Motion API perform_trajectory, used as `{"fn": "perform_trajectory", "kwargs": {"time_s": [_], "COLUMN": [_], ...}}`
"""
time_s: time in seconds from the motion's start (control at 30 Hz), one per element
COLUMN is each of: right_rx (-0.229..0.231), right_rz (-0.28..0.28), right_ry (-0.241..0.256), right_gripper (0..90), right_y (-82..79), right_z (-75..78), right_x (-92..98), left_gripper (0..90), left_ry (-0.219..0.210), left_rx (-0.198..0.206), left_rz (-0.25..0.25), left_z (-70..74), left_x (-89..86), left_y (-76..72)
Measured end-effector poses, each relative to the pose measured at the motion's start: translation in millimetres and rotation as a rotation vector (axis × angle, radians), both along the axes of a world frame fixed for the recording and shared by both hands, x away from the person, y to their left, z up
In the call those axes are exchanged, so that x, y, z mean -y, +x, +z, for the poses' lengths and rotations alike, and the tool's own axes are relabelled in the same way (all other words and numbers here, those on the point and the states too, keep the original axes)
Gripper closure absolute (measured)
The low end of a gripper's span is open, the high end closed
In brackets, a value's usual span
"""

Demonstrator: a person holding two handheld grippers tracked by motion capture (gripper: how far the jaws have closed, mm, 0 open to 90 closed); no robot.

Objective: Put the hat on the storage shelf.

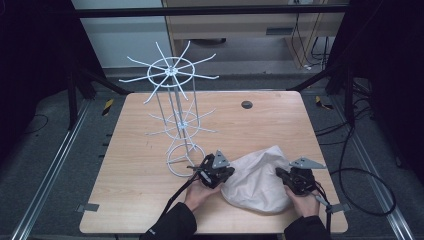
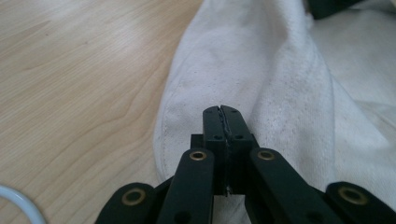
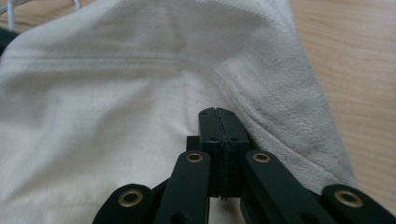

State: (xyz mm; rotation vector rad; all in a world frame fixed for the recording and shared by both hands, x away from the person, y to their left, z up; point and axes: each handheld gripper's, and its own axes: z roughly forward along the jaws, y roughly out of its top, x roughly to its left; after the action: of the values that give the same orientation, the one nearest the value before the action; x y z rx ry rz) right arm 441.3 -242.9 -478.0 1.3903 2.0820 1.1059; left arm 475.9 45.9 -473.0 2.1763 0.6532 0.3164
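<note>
A crumpled white cloth point(image 1: 260, 180) lies on the front right of the wooden table point(image 1: 140, 165). My left gripper point(image 1: 216, 172) is at the cloth's left edge, held in a hand with a dark sleeve. In the left gripper view its jaws are pressed together at the tips point(image 2: 221, 110), just inside the hem of the cloth point(image 2: 280, 93), and a fold ridge runs away from them. My right gripper point(image 1: 295, 180) is at the cloth's right edge. Its jaws are likewise closed point(image 3: 217, 112) on the cloth point(image 3: 116, 102), where a raised crease begins.
A tall white wire rack point(image 1: 175, 100) with radiating hooks stands left of centre, its ring base point(image 1: 184, 159) close to my left gripper. A small dark disc point(image 1: 247, 104) sits at the far side. Cables trail off the table's right edge.
</note>
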Motion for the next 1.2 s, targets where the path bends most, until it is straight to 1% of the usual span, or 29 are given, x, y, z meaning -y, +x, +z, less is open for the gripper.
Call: {"fn": "perform_trajectory", "kwargs": {"time_s": [0.1,0.13,0.17,0.2,0.27,0.3,0.33,0.4,0.47,0.5,0.53,0.57,0.6,0.63,0.77,0.87,0.9,0.93,1.03,1.07,1.1,1.13,1.17,1.2], "right_rx": [0.006,0.011,0.010,0.015,0.014,0.023,0.026,0.030,0.036,0.040,0.033,0.031,0.040,0.034,0.041,0.039,0.038,0.037,0.042,0.042,0.038,0.044,0.038,0.042], "right_rz": [-0.006,-0.004,-0.002,0.002,0.002,0.004,0.006,0.005,0.010,0.009,0.010,0.010,0.016,0.015,0.031,0.045,0.049,0.053,0.074,0.081,0.085,0.095,0.096,0.106], "right_ry": [0.002,0.002,0.009,0.003,0.008,0.004,0.013,0.013,0.006,0.018,0.022,0.019,0.014,0.022,0.030,0.047,0.042,0.050,0.052,0.052,0.055,0.047,0.057,0.059], "right_gripper": [90.0,90.0,90.0,90.0,90.0,90.0,90.0,90.0,90.0,90.0,90.0,90.0,90.0,90.0,90.0,90.0,90.0,90.0,90.0,90.0,90.0,90.0,90.0,90.0], "right_y": [9.6,13.8,16.2,19.6,25.4,28.9,32.0,38.0,43.2,45.0,47.0,48.1,50.1,50.7,57.0,59.5,60.1,60.6,62.9,63.6,63.9,64.7,64.7,65.3], "right_z": [0.1,-0.5,-0.6,-0.8,0.6,1.2,2.0,3.1,3.7,3.6,3.7,3.9,4.1,4.7,5.6,6.9,7.6,8.4,10.2,10.6,10.9,11.1,11.3,11.3], "right_x": [-0.1,0.2,0.0,-0.5,-2.5,-3.3,-4.3,-6.6,-9.1,-10.3,-11.2,-12.3,-13.5,-14.8,-21.1,-26.2,-28.2,-30.3,-35.9,-38.3,-41.1,-43.0,-45.1,-46.6], "left_gripper": [89.9,89.9,89.9,89.9,89.9,89.9,89.9,89.9,89.9,89.9,89.9,89.9,89.9,89.9,89.9,90.0,90.0,90.0,90.0,90.0,90.0,90.0,90.0,90.0], "left_ry": [-0.010,-0.002,-0.004,-0.005,-0.014,-0.017,-0.014,-0.019,-0.024,-0.021,-0.019,-0.025,-0.025,-0.030,-0.034,-0.040,-0.045,-0.049,-0.060,-0.072,-0.071,-0.071,-0.075,-0.078], "left_rx": [-0.007,-0.006,-0.007,-0.008,-0.008,-0.007,-0.007,-0.010,-0.014,-0.013,-0.013,-0.017,-0.018,-0.021,-0.020,-0.021,-0.023,-0.022,-0.026,-0.033,-0.035,-0.034,-0.038,-0.039], "left_rz": [-0.004,-0.011,-0.014,-0.015,-0.018,-0.019,-0.025,-0.029,-0.038,-0.044,-0.047,-0.055,-0.057,-0.063,-0.081,-0.091,-0.089,-0.091,-0.092,-0.088,-0.094,-0.094,-0.093,-0.094], "left_z": [-0.2,0.0,-0.3,-0.1,-0.1,-0.3,-0.3,-1.2,-2.0,-2.1,-2.2,-2.7,-2.9,-3.5,-4.0,-5.0,-5.4,-5.8,-6.6,-7.1,-7.3,-7.4,-7.5,-7.7], "left_x": [-1.3,-1.9,-1.5,-0.5,1.0,2.0,2.5,4.2,5.7,6.3,6.8,8.1,8.8,10.3,15.5,19.0,20.2,21.3,24.1,25.3,25.8,26.7,27.8,28.7], "left_y": [-8.6,-10.0,-12.0,-14.8,-17.9,-19.6,-20.7,-24.5,-27.6,-29.2,-30.3,-32.2,-33.4,-35.6,-42.4,-45.3,-46.1,-46.3,-47.4,-48.2,-48.4,-49.0,-49.6,-49.9]}}
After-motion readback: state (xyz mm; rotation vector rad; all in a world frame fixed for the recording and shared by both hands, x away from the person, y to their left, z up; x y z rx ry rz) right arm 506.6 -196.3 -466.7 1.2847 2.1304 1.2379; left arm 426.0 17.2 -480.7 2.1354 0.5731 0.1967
